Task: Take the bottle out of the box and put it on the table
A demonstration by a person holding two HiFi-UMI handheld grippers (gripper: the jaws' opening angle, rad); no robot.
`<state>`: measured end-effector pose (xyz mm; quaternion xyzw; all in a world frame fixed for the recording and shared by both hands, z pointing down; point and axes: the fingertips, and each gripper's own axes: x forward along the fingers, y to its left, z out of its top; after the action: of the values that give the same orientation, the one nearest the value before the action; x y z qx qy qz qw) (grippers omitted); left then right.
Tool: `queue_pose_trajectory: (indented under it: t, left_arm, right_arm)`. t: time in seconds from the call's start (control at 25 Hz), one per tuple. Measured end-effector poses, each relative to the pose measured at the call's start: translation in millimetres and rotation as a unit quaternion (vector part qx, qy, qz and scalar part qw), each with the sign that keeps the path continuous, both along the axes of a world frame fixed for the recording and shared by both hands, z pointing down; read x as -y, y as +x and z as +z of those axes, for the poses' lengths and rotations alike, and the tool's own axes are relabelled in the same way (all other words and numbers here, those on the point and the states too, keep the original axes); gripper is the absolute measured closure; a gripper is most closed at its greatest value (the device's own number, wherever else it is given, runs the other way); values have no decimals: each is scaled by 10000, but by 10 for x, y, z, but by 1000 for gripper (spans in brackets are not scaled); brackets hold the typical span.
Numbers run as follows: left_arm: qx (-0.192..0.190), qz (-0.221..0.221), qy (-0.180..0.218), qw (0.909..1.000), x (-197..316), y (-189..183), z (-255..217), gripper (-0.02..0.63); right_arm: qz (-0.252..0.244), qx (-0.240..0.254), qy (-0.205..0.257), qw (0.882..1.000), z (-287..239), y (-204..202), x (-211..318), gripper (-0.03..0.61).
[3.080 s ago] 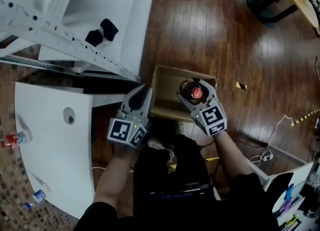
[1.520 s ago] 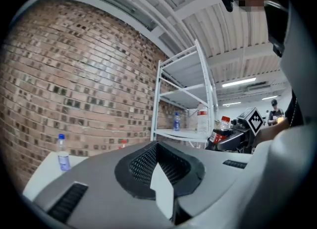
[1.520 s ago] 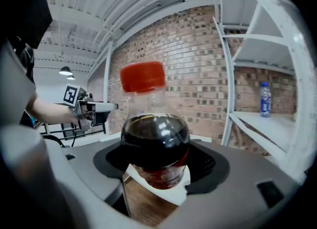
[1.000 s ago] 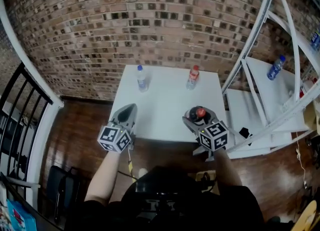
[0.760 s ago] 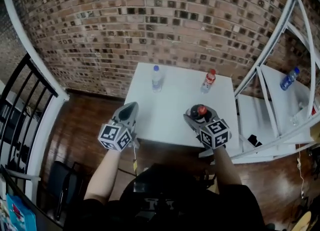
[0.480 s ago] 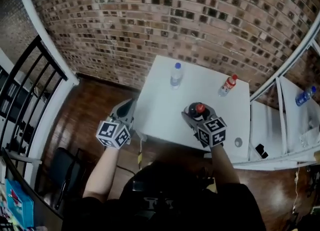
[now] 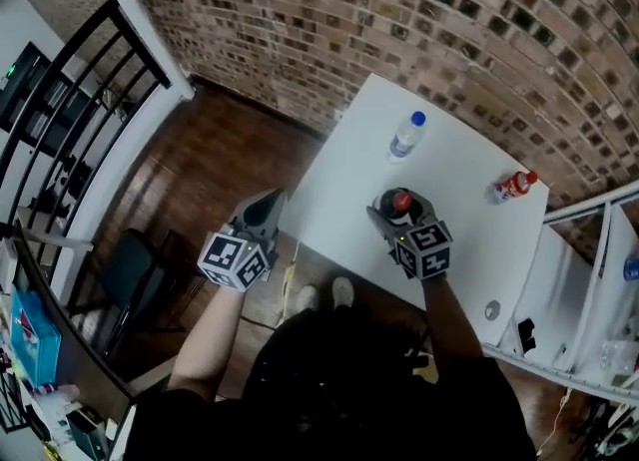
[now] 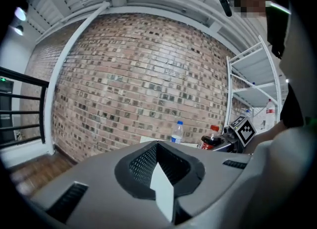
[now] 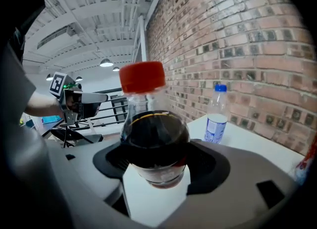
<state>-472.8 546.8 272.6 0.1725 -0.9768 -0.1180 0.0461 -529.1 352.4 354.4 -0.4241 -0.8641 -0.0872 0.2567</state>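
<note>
Currently bottle (image 9: 153, 139) clamped inside right tool (image 9: 156, 183)

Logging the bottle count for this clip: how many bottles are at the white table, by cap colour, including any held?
Red cap: 2, the dark cola bottle in the right gripper and the red-labelled bottle on the table.
Blue cap: 1, the clear bottle.
Total: 3.

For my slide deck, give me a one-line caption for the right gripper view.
Right gripper holding a red-capped bottle of dark drink over the white table, blue-capped bottle beyond.
</note>
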Motion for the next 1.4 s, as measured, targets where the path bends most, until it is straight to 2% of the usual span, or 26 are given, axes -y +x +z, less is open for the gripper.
queue_pose_trajectory:
  t: [0.28, 0.6, 1.12, 1.2, 1.28, 1.4]
  left_arm:
    - [-479, -343, -3, 9983, -109, 39, 477, 614]
    - [-786, -671, -8, 9946, -220, 161, 688, 614]
    - [-997, -883, -3, 9911, -355, 346, 850, 614]
    - [-1006, -865, 8, 9912, -375, 368, 848, 614]
    - [-1004, -868, 25, 9912, -409, 393, 837, 614]
    - [-963, -894, 52, 9913, -456, 424, 810, 614]
  right_arm:
    - [-150, -320, 279, 9990, 657, -227, -160, 247]
    - [-251, -360, 318, 9985, 1020, -356, -299, 247]
    - [-172, -390, -57, 9991, 1118, -393, -380, 239]
    - [-97, -346, -187, 9992, 1083, -400, -388, 232]
    - [-43, -265, -265, 9993, 1037, -406, -399, 189]
    - [5, -252, -216, 9995, 1021, -384, -396, 184]
